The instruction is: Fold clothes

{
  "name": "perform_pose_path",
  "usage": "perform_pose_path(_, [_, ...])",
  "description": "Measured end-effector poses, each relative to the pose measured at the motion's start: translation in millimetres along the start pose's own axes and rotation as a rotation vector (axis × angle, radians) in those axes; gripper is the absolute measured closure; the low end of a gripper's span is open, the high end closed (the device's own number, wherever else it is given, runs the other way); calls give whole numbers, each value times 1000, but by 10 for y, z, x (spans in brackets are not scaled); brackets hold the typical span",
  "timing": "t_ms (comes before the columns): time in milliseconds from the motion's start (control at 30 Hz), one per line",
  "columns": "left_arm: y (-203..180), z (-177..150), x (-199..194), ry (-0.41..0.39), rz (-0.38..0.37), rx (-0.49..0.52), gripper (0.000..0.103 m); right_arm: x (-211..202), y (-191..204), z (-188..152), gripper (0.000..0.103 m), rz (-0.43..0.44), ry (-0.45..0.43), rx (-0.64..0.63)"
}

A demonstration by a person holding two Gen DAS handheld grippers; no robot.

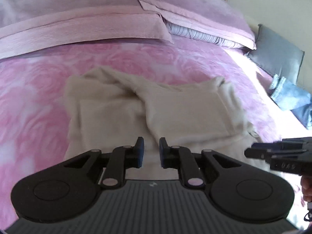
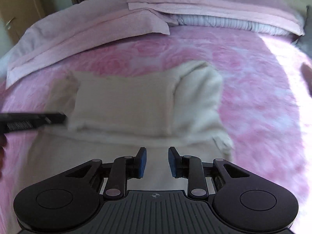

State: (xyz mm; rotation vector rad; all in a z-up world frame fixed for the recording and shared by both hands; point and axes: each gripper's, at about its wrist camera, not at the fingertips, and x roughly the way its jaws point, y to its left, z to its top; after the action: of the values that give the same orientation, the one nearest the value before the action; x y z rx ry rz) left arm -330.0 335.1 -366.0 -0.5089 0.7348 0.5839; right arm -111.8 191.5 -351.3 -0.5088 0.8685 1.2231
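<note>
A cream garment [image 1: 175, 113] [image 2: 124, 105] lies partly folded on the pink rose-patterned blanket [image 1: 39, 97] [image 2: 253, 97], with a folded layer on top and a bunched sleeve at its right side. My left gripper [image 1: 151, 146] hovers over the garment's near part, its blue pads a narrow gap apart with nothing pinched between them. My right gripper [image 2: 157, 156] is over the near edge of the same garment, its jaws a little wider and empty. Each gripper also shows at the edge of the other view: the right gripper [image 1: 273, 152] and the left gripper [image 2: 33, 120].
Pink pillows [image 1: 78, 29] [image 2: 87, 33] lie across the head of the bed. A grey cushion [image 1: 278, 52] and a blue cloth [image 1: 292, 101] sit off the bed's right side. A wooden door [image 2: 19, 9] stands at the far left. Bright sunlight falls on the blanket's right part.
</note>
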Motion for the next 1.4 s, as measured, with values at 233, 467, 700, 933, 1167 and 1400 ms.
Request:
perform_pose_path(233, [-156,-1122,-757,79,134,0,91,-635,-47,-1082,74,-98,35,-155])
perform_pose_path(467, [-434,-1835,-1489,176,223,-97,91,-1316,-90,-1844,74,-104,124,-99])
perform_pose_path(700, [-644,-1823,-1921,380,253,-129,91,-1621,-75,-2043,73,-127,374,53])
perform_pose_path(933, [-789,-1412,-2576,359,233,-145,80,-2410,144,-1926,30,-63,258,403])
perform_pose_path(1167, [-979,-1200,-3486,247,249,-66,56,-3189,795,-1631,30,-78,118,396])
perform_pose_path(1400, [-1114,-1177,-4166,153,245,-15,51,-3788,1324,-1564,30,-109,22,302])
